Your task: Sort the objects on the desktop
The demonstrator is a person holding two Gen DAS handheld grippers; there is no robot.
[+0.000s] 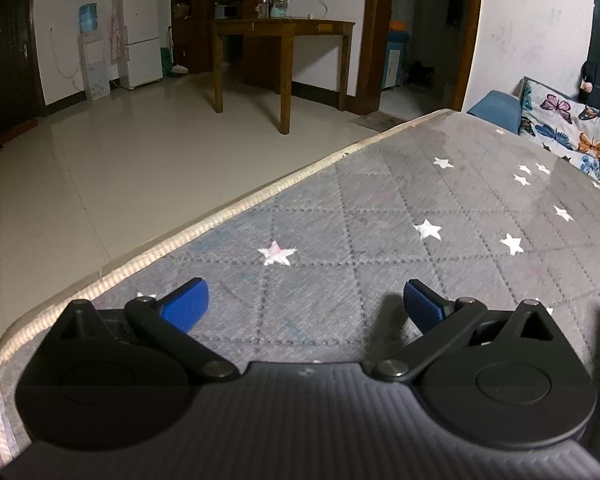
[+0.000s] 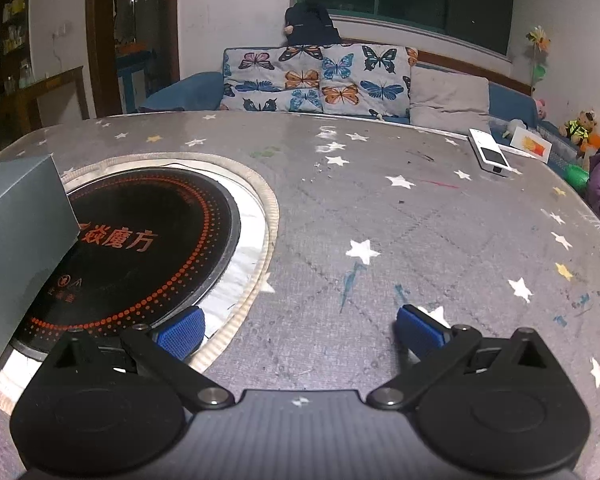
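The left gripper [image 1: 306, 300] has its blue fingers [image 1: 186, 306] spread wide with nothing between them, only the grey star-print cloth of the desk [image 1: 440, 184] beneath. Just ahead of the gap lies a pinkish star, and to the left of the fingers runs the cloth's pale trimmed edge, beyond which the tiled floor opens out. Far ahead stand a wooden table [image 1: 284, 28] and, further left, a white fridge [image 1: 142, 34]; far ahead to the right sits a butterfly cushion [image 1: 568, 132]. The right gripper [image 2: 300, 328] is likewise spread wide and holds nothing, its fingers [image 2: 420, 330] low over the same cloth. Its left finger sits over the rim of a round black hotplate [image 2: 148, 240] set into the desk, marked with red dots and characters. Left of the fingers, a grey box [image 2: 20, 232] stands on the hotplate's near-left part. Far ahead and to the right, near the desk's far edge, lies a white device [image 2: 490, 154], well apart from the fingers, with a card [image 2: 530, 142] just beyond it. Behind the desk runs a sofa with butterfly cushions [image 2: 320, 80] and soft toys [image 2: 582, 126] at its right end.
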